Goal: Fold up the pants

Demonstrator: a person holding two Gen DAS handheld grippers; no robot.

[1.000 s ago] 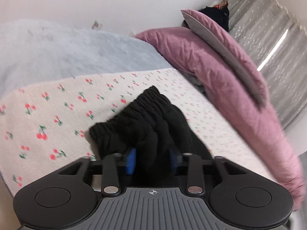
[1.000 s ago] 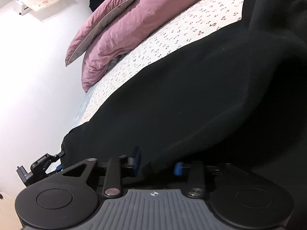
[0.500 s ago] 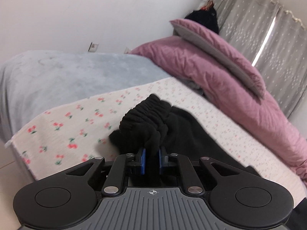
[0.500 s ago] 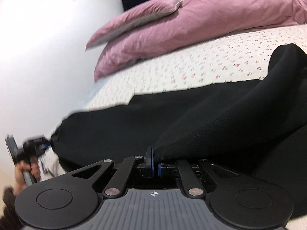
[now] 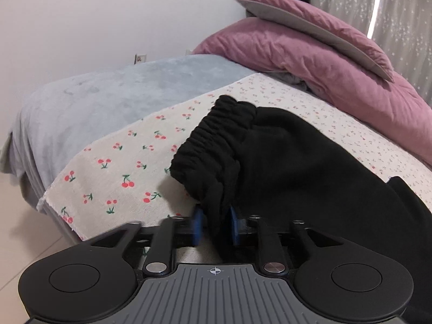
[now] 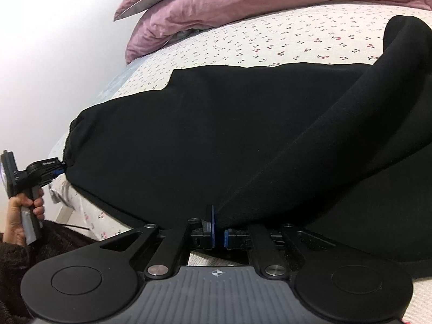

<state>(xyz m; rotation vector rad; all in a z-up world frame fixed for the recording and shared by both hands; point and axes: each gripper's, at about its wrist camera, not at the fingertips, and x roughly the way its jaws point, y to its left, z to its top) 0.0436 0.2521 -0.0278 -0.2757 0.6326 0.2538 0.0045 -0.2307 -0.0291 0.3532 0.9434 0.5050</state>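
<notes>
Black pants (image 5: 283, 159) lie across the cherry-print sheet (image 5: 121, 172) on the bed. Their gathered elastic waistband (image 5: 216, 140) sits right in front of my left gripper (image 5: 214, 228). The blue pads stand a little apart and blurred, with waistband cloth between them, so the grip looks loosened. My right gripper (image 6: 219, 236) is shut on a fold at the near edge of the pants (image 6: 229, 140). In the right wrist view the left gripper (image 6: 58, 171) shows at the far left, at the waistband end.
A purple duvet (image 5: 324, 62) and a pillow (image 5: 310, 24) are piled at the back of the bed. A grey-blue blanket (image 5: 108, 91) covers the left part. The bed's edge and pale floor (image 5: 16, 232) lie to the left. Grey curtains (image 5: 399, 21) hang behind.
Both grippers closed on the pants half a second ago. Since then the left pads have spread apart a little, and the pants lie flatter and more stretched out between the two grippers.
</notes>
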